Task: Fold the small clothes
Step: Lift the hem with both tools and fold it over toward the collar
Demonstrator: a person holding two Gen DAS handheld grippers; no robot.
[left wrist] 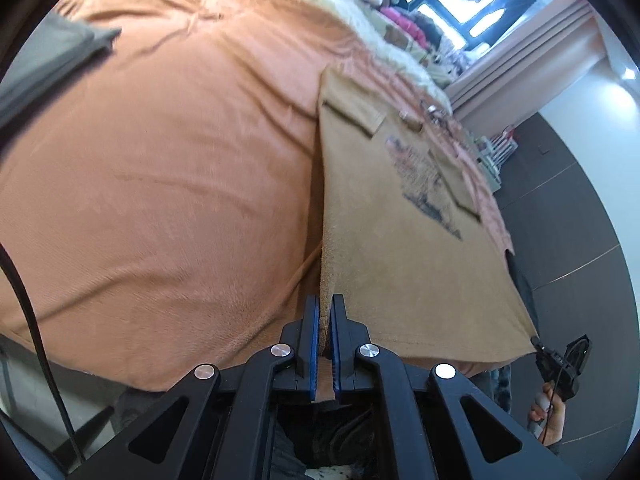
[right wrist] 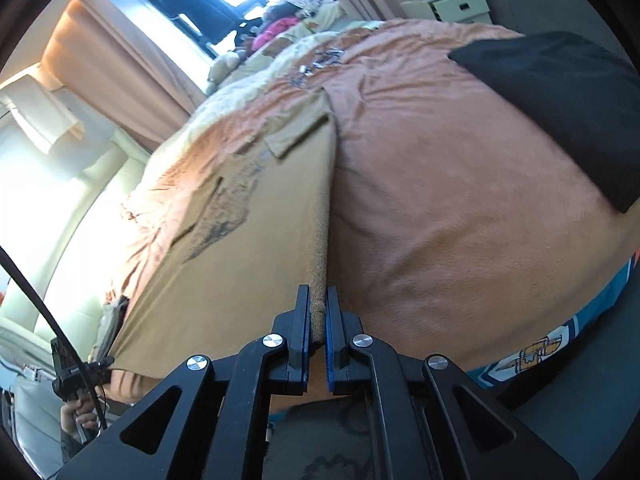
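**Ana:** Tan cotton fills the left wrist view: the tan T-shirt point(left wrist: 400, 248) lies spread on the orange bedspread point(left wrist: 160, 168), print side up, its near hem raised off the bed. The left gripper point(left wrist: 326, 320) has its 2 fingers point(left wrist: 310, 332) clamped on the hem's corner, and the fold of cloth runs straight up from between the blue pads.

**Ben:** Open room there?

**Ana:** Plenty of bare bedspread left of the shirt's side edge. A grey-green garment point(left wrist: 48, 68) sits at the far left, well apart. At the lower right, the right gripper point(left wrist: 534, 340) pinches the hem's other corner, with a hand point(left wrist: 548, 416) on its grip.

**Ben:** And the right wrist view?

**Ana:** Same shirt point(right wrist: 248, 264), now left of centre. The right gripper point(right wrist: 318, 320) has both fingers point(right wrist: 334, 328) shut tight on a rolled bit of hem. The side edge climbs away from them, and wide bare bedspread point(right wrist: 440, 200) lies to its right. A black garment point(right wrist: 568, 112) rests near the bed's right edge, apart from the shirt. The left gripper point(right wrist: 108, 360) grips the far corner at the lower left.

**Ben:** Any containers?

**Ana:** Only a pale drawer unit point(right wrist: 452, 6) beyond the bed; I cannot tell what is in it.
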